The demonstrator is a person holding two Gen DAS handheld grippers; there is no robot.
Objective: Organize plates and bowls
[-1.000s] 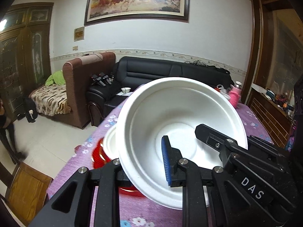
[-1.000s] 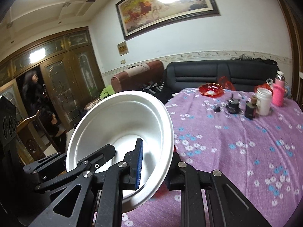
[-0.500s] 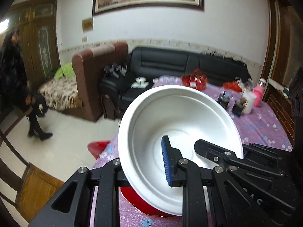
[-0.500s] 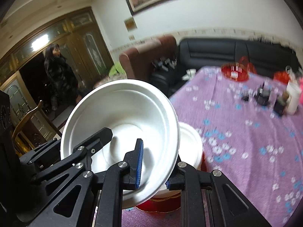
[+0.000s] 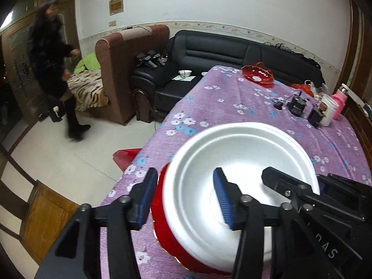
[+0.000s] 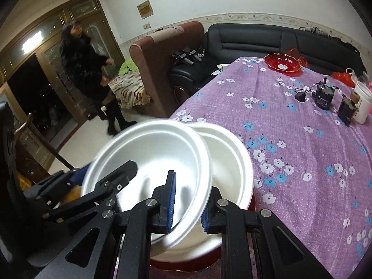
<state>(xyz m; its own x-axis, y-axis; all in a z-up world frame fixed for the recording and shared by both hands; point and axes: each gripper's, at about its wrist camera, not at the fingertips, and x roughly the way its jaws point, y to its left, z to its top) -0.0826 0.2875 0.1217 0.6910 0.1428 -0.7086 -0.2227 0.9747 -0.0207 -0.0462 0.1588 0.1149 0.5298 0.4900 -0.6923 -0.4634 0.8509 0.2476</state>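
Note:
A white foam bowl (image 6: 151,162) hangs tilted over a second white bowl (image 6: 230,162), which rests on a red plate (image 6: 254,205) at the near edge of the table. My right gripper (image 6: 188,207) is shut on the near rim of the upper bowl. In the left wrist view the same bowl (image 5: 244,162) covers the red plate (image 5: 162,227). My left gripper (image 5: 183,200) is opening: the bowl's left rim lies between its jaws, and the left pad (image 5: 145,197) stands clear of it.
The purple flowered tablecloth (image 5: 220,107) carries a red glass dish (image 5: 258,75) at the far end and small dark gadgets, a white cup (image 5: 330,111) and a pink bottle at the right. A person (image 5: 51,69) stands on the floor to the left. A wooden chair (image 5: 44,214) is at the lower left.
Both grippers have carried the bowl down and forward onto the stack on the red plate. The left jaws have spread and let go of the rim. The right grip is unchanged.

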